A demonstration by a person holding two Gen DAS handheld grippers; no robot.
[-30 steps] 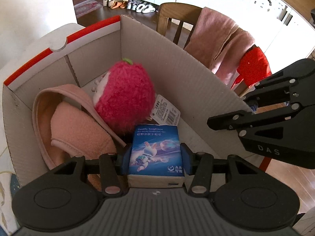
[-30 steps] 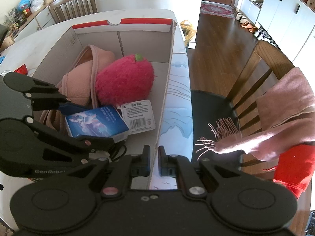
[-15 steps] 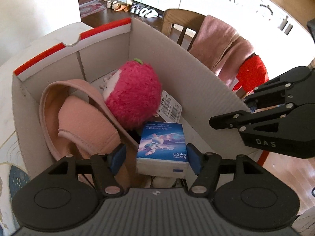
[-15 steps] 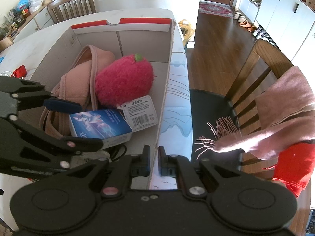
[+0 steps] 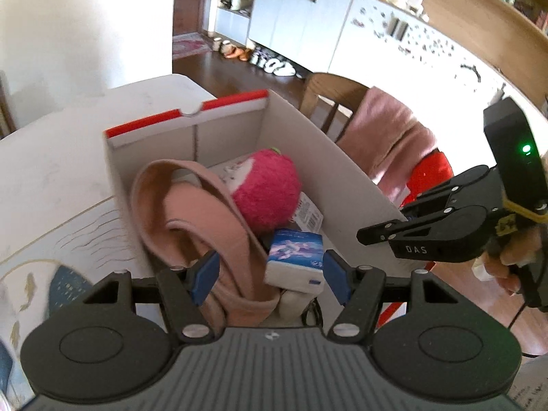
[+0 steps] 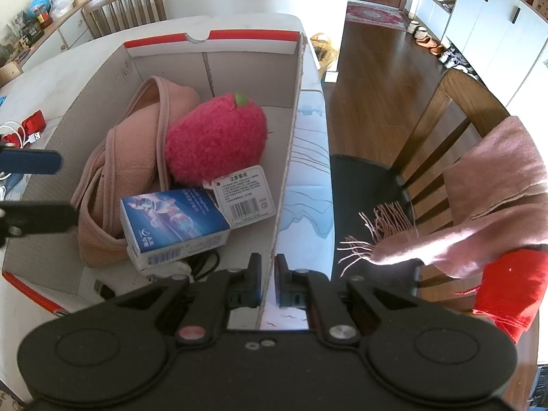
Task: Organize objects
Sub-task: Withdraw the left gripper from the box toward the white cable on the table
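Cardboard box with red-trimmed flaps is sitting on a white table, and everything being organized is lying inside it. Resting near the box's front is a blue tissue pack, tilted on a white item and some black cable. Beside it, a pink fabric pouch is leaning along one side, and a fuzzy red strawberry plush is sitting toward the far end, its white barcode tag lying against the tissue pack.

The left gripper is hovering above the box with its blue pads spread apart; its jaws have just been opening, and the pack is showing between them without being touched by either pad. The right gripper is pinching the box's right wall, its fingers pressed nearly together on the cardboard edge. A person's hand is gripping the right gripper's handle.

Beyond the table, a wooden chair is carrying a pink fringed scarf and a red cloth.
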